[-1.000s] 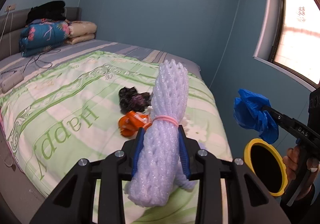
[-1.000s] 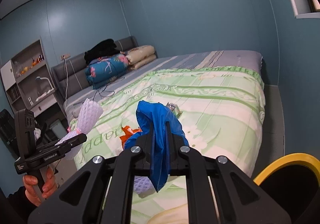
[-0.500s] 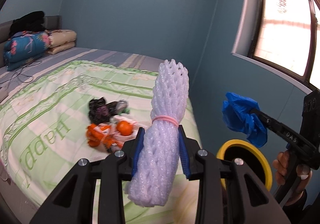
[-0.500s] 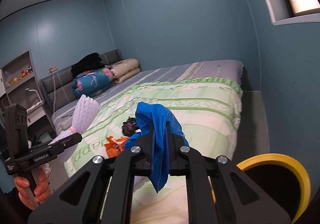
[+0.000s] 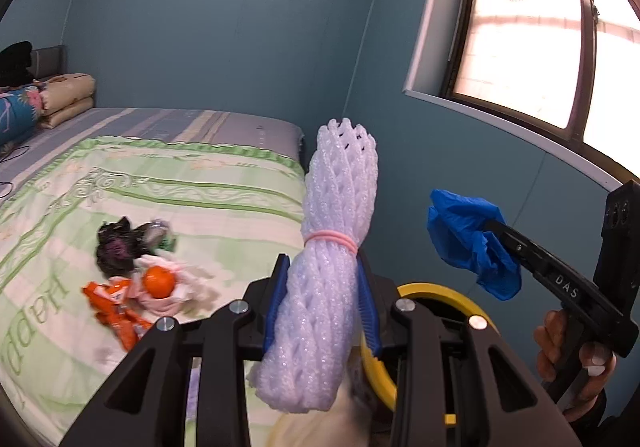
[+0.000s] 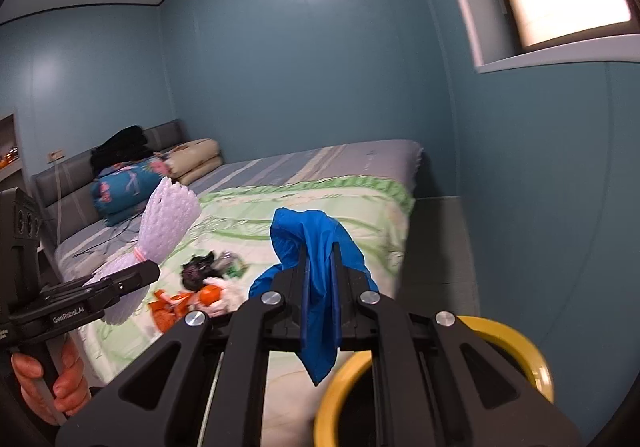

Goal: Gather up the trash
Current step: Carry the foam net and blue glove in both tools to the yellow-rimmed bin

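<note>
As I swing both loads off the bed toward the bin, the drop comes next.
Over the last second the yellow-rimmed bin has slid from the frame's edge to just under my hand-held grippers, so I judge only lowering and release remain. My left hand-held gripper is clamped on the foam net, its banded bundle standing upright; my right hand-held gripper pinches the blue bag. The left view shows the window and my right hand. The right view alone shows the bin's open mouth. More litter lies on the bed.
</note>
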Demonstrator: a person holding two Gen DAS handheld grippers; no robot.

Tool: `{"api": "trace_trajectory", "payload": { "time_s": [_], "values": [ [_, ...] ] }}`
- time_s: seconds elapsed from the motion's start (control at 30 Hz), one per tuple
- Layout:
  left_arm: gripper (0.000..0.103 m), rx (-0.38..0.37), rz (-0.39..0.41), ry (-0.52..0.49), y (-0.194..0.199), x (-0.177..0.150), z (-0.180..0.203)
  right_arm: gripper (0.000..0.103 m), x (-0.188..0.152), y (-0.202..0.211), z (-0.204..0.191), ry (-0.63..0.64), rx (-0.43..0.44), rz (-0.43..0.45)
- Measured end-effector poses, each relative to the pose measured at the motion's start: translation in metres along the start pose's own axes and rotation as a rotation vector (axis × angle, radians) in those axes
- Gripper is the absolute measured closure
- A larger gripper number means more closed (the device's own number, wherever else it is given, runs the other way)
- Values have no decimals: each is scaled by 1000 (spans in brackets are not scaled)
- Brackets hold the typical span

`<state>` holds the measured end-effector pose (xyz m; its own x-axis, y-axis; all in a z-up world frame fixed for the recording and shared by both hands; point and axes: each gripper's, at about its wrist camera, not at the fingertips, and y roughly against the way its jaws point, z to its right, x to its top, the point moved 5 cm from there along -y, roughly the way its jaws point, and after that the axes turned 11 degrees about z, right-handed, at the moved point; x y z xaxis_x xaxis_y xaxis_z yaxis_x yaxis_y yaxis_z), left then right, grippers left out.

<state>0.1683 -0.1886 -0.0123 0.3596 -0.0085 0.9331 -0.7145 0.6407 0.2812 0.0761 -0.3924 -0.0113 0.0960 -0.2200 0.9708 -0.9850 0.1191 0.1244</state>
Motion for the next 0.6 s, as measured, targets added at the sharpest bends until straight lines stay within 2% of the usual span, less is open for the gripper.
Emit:
{"api": "trace_trajectory", "payload": {
  "time_s": [0.23,0.6],
  "values": [
    [72,-88,-34,22,-24,-10,38,95,-2,3,29,-1,-102,8],
    [72,-172,-127,18,-50,-47,70,95,-17,15,64,-45,-166,-22]
  ]
}}
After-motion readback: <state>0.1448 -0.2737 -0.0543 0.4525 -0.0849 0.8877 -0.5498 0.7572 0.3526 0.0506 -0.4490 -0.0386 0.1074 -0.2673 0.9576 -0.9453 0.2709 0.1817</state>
